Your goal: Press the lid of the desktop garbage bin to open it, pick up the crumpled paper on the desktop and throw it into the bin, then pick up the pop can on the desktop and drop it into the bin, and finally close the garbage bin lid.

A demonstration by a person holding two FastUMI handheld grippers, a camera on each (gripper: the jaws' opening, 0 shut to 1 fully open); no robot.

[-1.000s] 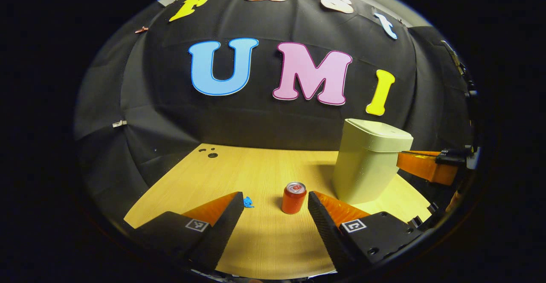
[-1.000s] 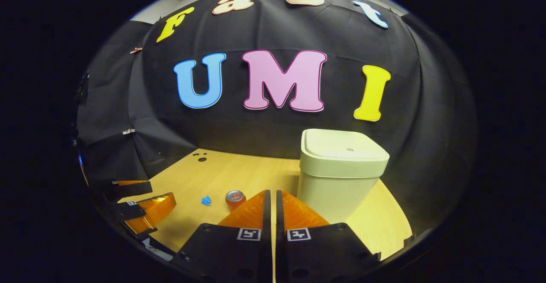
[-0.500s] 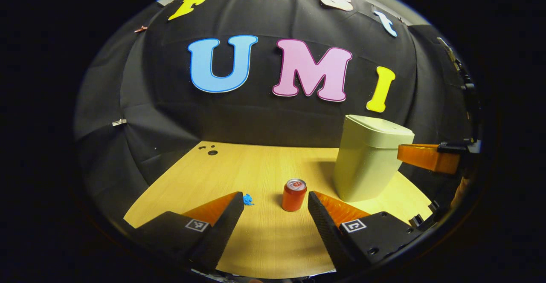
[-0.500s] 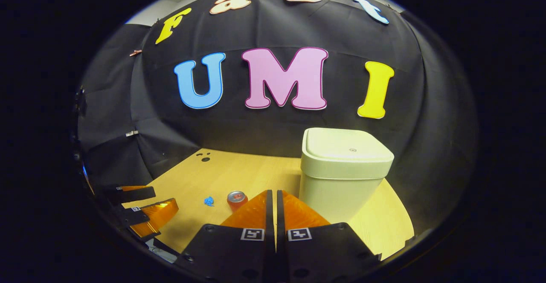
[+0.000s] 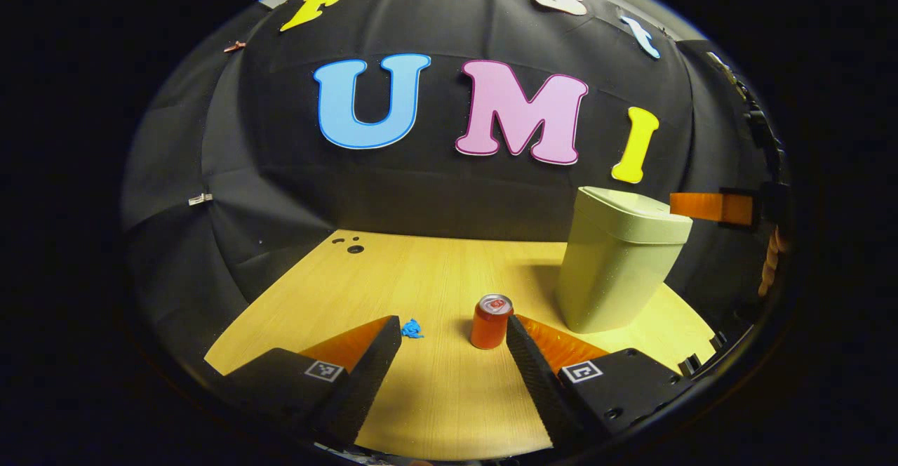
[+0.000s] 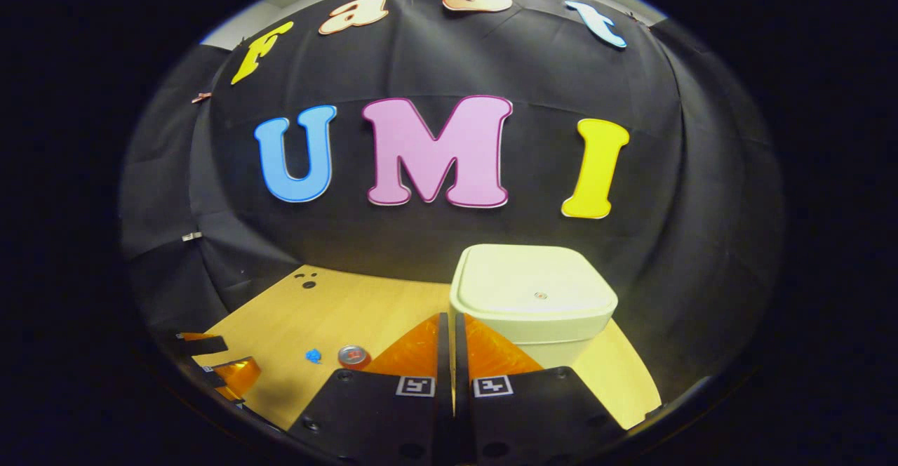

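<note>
My left gripper (image 5: 452, 333): jaws apart, low over worktop (image 5: 421, 290). Pop can (image 5: 490, 321), crumpled paper (image 5: 412, 328) just ahead. My right gripper (image 6: 449, 325): jaws together, above bin (image 6: 533, 311); lid (image 6: 531, 285) down. Step: opening. Next, likely: press down on lid.

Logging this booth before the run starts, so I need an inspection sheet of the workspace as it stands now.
Surface: wooden desk, holes at far corner.
Job's things: bin, lid closed; upright can; blue paper left of the can, apart from it.
Clutter: nothing seen.
Grippers: left claw open, low over the desk, short of can and paper; right claw shut, empty, raised near the bin's lid.
Cables: nothing seen.
Surroundings: black cloth wall.
</note>
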